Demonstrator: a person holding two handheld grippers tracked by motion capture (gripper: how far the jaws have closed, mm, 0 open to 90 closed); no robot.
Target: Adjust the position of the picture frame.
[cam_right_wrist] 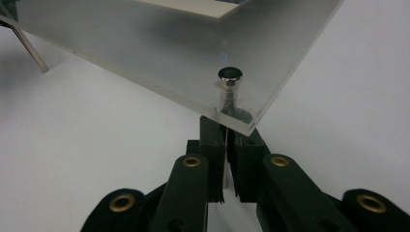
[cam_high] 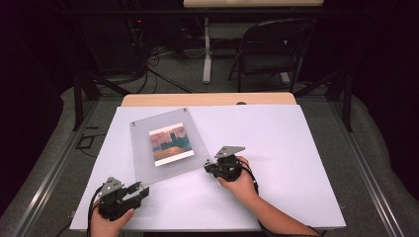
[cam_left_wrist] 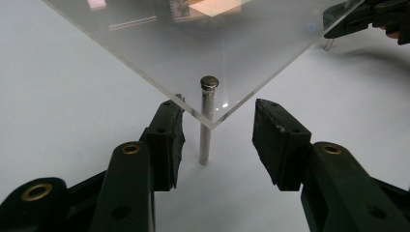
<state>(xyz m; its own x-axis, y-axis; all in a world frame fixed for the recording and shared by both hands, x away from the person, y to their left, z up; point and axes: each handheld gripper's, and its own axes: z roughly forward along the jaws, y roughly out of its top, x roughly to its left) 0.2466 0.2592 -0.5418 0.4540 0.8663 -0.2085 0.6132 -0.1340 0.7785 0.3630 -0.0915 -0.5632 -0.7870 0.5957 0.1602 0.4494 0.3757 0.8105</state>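
On the white table top [cam_high: 276, 148], left of its middle, stands a clear acrylic picture frame [cam_high: 168, 145]: a see-through panel raised off the surface on thin metal standoff legs, one at each corner, with a small print [cam_high: 170, 144] of a reddish and blue-green scene at its centre. The panel sits turned, so its corners point roughly to 12, 3, 6 and 9 o'clock rather than square to the table edge. At the corner toward 3 o'clock the right gripper [cam_high: 210, 165] meets the frame; in the right gripper view its jaws are pressed together on the standoff leg [cam_right_wrist: 225, 145] under that corner, the leg's round metal cap [cam_right_wrist: 229, 74] showing through the acrylic just above them. At the corner toward 6 o'clock the left gripper [cam_high: 141, 189] sits close in; in the left gripper view its jaws stand about half apart on either side of the near corner leg [cam_left_wrist: 207, 125], one pad at each side and neither touching it, so it holds nothing. Each gripper is in a hand that enters from the table's near edge. Beyond the table, at 12 to 1 o'clock, a dark folding chair [cam_high: 269, 49] stands on the grey floor.
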